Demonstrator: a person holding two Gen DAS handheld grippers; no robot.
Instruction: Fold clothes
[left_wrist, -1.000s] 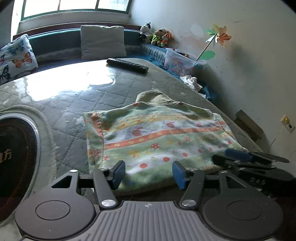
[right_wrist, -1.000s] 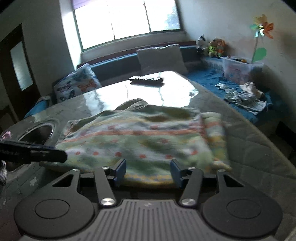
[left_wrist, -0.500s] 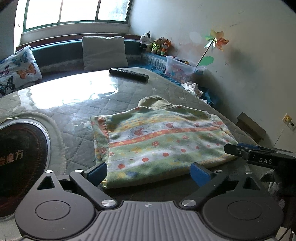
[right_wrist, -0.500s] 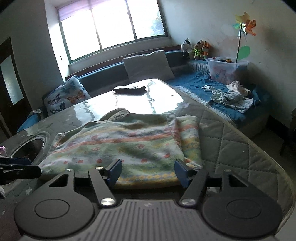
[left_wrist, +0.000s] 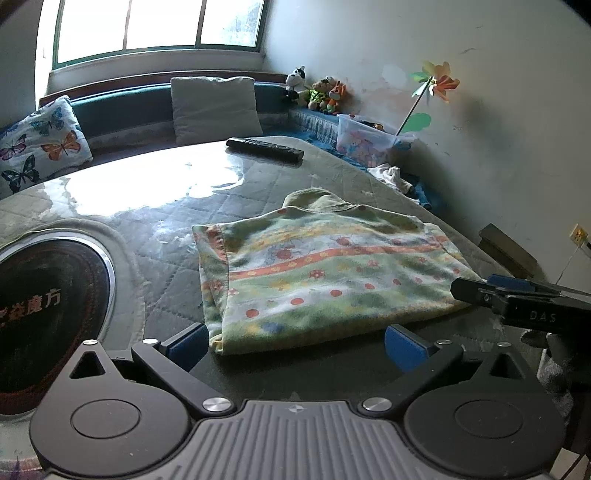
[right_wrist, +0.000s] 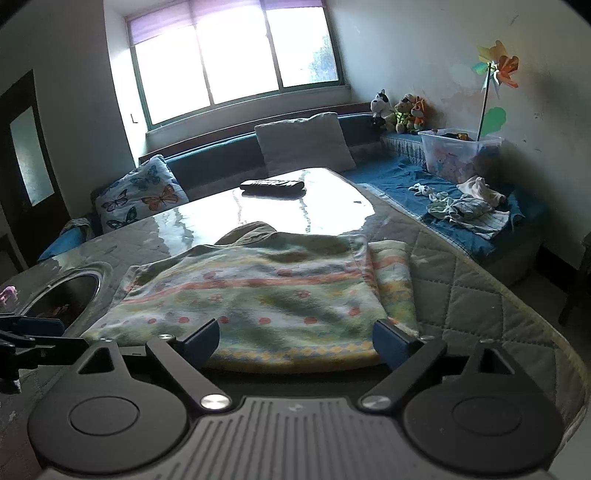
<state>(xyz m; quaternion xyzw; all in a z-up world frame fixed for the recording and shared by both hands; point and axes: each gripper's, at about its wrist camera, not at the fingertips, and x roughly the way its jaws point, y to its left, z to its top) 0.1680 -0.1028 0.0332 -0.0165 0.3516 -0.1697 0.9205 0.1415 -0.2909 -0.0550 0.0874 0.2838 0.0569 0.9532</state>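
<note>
A folded green fleece garment (left_wrist: 325, 269) with orange stripes and red dots lies flat on the quilted table (left_wrist: 166, 236); its hood pokes out at the far side. My left gripper (left_wrist: 295, 341) stands open just short of the garment's near edge, holding nothing. In the right wrist view the same garment (right_wrist: 255, 295) lies ahead, a folded sleeve showing along its right side. My right gripper (right_wrist: 295, 334) is open at the near hem, empty. The right gripper's fingers (left_wrist: 517, 295) show at the right of the left wrist view.
A black remote (left_wrist: 264, 147) lies at the far end of the table. A round dark inset (left_wrist: 48, 310) sits in the table at the left. Cushions (right_wrist: 303, 144), soft toys and a plastic box (right_wrist: 458, 155) line the bench; loose clothes (right_wrist: 465, 210) lie on its blue cover.
Both grippers have opened wide and drawn back from the garment's near edge. The garment now lies flat, released.
</note>
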